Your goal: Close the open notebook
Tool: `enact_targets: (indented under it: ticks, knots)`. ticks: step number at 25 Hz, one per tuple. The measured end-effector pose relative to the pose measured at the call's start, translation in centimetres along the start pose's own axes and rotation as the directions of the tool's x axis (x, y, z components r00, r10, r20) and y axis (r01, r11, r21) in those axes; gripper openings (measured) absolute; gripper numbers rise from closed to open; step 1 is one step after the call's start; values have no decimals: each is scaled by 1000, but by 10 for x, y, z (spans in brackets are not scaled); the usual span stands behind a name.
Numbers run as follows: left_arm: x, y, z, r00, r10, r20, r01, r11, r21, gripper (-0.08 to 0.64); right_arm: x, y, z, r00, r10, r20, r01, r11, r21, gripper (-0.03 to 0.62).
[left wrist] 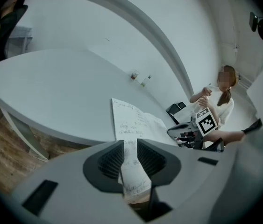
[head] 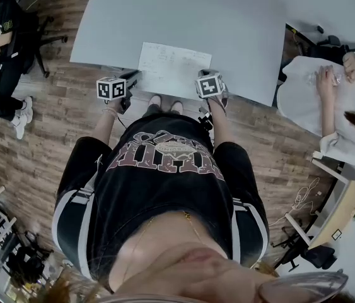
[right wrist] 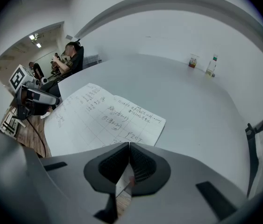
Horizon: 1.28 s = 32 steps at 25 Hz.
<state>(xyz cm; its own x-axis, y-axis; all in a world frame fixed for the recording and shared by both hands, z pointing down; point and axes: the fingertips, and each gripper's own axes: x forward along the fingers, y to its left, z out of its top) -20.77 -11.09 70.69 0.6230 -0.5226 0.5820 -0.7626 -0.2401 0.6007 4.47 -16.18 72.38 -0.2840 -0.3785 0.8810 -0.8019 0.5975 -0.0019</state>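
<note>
The left gripper [left wrist: 130,146] has its jaws a little apart, with a page [left wrist: 134,174] of the notebook [head: 172,70] passing loosely between them. The right gripper [right wrist: 129,148] has its jaws pressed together on the notebook's near right edge. The notebook lies open, written pages up, at the near edge of the table [head: 227,30]. A cup [right wrist: 194,60] and a bottle [right wrist: 210,65] stand far across the table.
</note>
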Motion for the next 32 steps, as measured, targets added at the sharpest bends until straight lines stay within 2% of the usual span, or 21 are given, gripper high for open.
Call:
enact_targets:
  ticks: [4, 12, 17, 22, 27, 32]
  knots:
    - [0, 7, -6, 1000, -15, -26, 15, 1000, -15, 159, -1, 2, 2, 1000, 7, 0, -7, 1000, -6, 20]
    - [4, 17, -9, 998, -24, -62, 22, 999, -28, 204, 0, 0, 1, 1000, 14, 8, -15, 1000, 12, 20]
    - [4, 20, -12, 998, -45, -42, 42, 996, -81, 213, 2, 0, 0, 1000, 16, 10, -16, 1000, 20, 20]
    - [6, 7, -9, 988, -152, 16, 153, 973, -175, 240, 1, -1, 2, 1000, 18, 15, -18, 1000, 20, 20]
    - [8, 5, -10, 982, -187, 37, 190, 957, -220, 242, 3, -1, 1, 999, 29, 19, -30, 999, 33, 20]
    - [8, 2, -6, 981, -186, 47, 192, 956, -222, 242, -1, 0, -1, 999, 27, 24, -28, 999, 25, 20]
